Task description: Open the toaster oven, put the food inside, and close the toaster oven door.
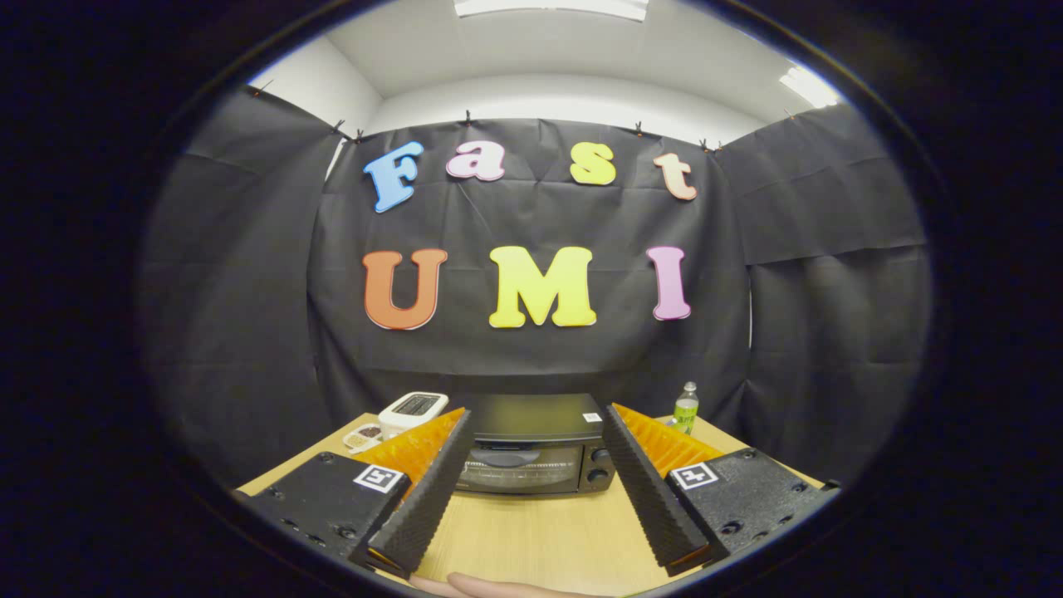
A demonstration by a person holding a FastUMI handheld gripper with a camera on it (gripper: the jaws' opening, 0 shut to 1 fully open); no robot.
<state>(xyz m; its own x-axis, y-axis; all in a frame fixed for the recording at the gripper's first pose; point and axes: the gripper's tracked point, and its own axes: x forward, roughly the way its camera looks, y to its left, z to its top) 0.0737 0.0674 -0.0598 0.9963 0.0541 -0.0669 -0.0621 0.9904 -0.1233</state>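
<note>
A black toaster oven [531,448] stands on the wooden table [540,531] beyond my fingers, its glass door shut and two knobs on its right side. My gripper [536,415] is held above the table in front of it, wide open, nothing between the black ribbed fingers [432,490]. The oven shows in the gap between them. A small tray of food [363,436] lies on the table to the left of the oven, partly hidden behind my left finger.
A white toaster [413,407] stands behind the food tray at the back left. A green bottle [686,407] stands right of the oven near the black cloth wall. Part of a hand [498,588] shows at the table's near edge.
</note>
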